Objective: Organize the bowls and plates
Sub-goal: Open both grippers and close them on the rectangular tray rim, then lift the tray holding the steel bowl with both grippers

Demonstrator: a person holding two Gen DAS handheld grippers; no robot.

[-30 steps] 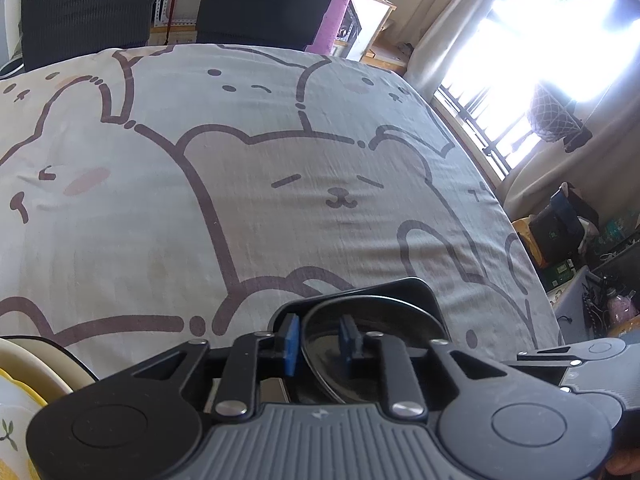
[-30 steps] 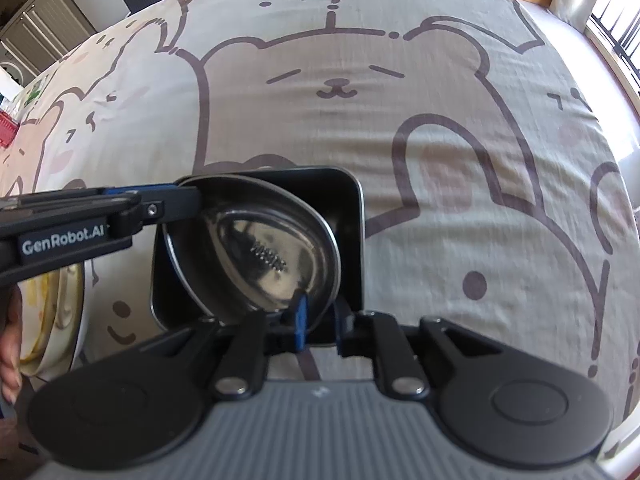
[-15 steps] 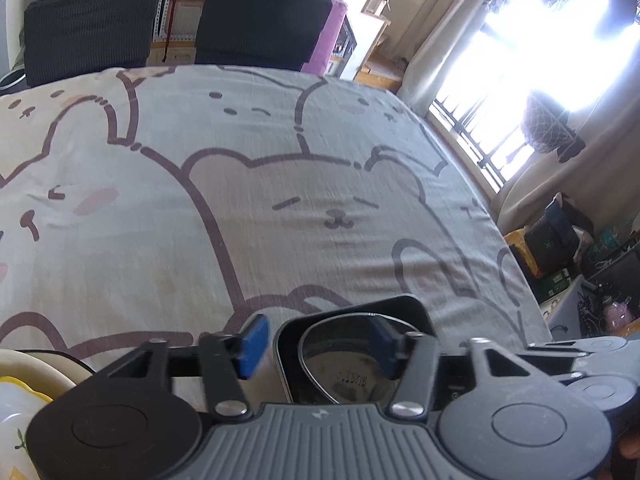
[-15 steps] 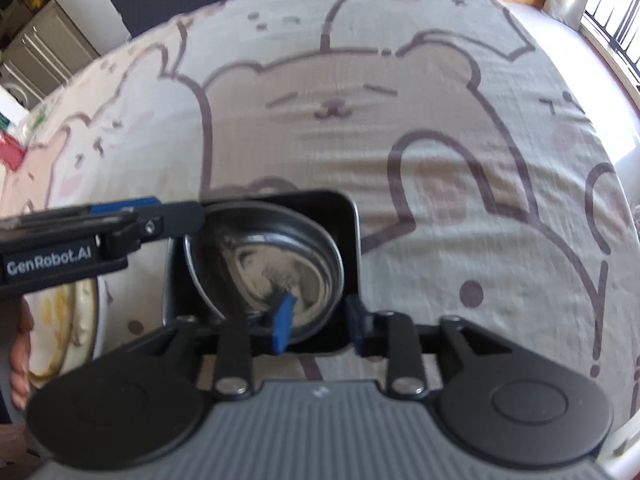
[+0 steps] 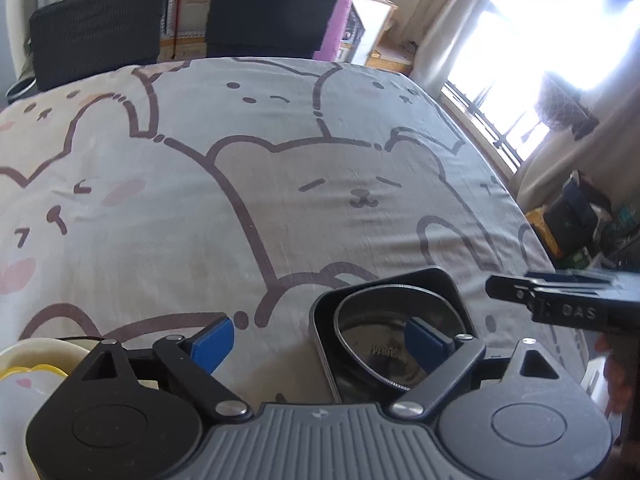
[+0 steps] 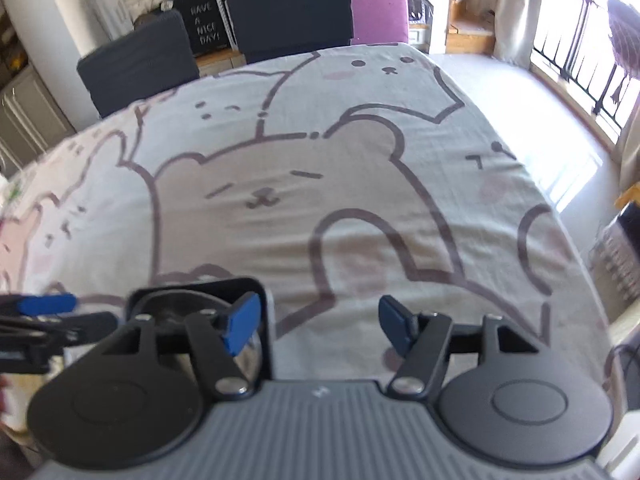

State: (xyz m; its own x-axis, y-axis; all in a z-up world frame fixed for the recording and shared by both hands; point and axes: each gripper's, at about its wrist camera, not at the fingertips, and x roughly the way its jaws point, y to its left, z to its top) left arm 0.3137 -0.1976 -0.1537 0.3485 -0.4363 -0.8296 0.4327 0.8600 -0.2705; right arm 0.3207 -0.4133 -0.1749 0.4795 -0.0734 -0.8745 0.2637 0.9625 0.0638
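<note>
A steel bowl sits inside a black square dish on the bear-print tablecloth. My left gripper is open and empty, its right fingertip over the bowl. A stack of pale plates with a yellow-edged one lies at the lower left of the left wrist view. My right gripper is open and empty above the cloth, with the black dish and steel bowl behind its left finger. The right gripper also shows at the right of the left wrist view.
The tablecloth covers the whole table. Two dark chairs stand at the far edge, with shelves behind. A bright window and clutter lie to the right, beyond the table's right edge.
Both grippers let go of the steel bowl, which now rests in the black dish. Both have opened wide and pulled back and up; the right one moved to the right.
</note>
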